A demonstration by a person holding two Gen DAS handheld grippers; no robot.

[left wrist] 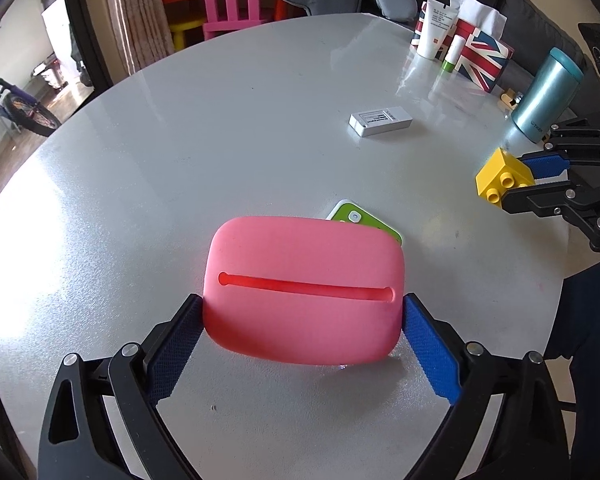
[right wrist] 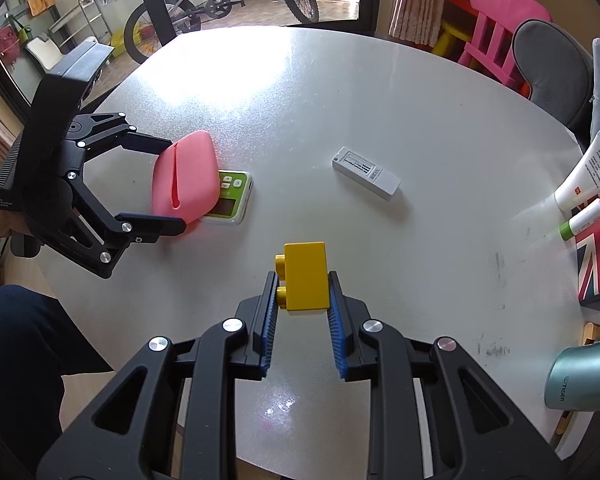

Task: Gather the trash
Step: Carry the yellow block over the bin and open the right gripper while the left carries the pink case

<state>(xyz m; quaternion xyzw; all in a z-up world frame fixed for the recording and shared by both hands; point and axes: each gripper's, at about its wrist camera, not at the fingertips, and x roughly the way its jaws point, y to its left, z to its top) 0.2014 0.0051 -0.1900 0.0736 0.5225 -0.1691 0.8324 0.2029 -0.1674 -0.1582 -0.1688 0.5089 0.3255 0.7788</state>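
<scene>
Pink pouch (left wrist: 304,292), with a slot along its face, sits clamped between the blue pads of the left gripper (left wrist: 302,320) just above the grey table (left wrist: 220,120), its far edge overlapping a green timer (right wrist: 232,196) that lies flat beneath it. Right gripper (right wrist: 303,300) is closed on a yellow brick (right wrist: 306,276), studs facing left in its own view, held near the table's front edge. Farther out a white stick (right wrist: 366,173) lies alone, well apart from both, and a teal flask (left wrist: 546,94) stands near a flag box (left wrist: 486,58).
</scene>
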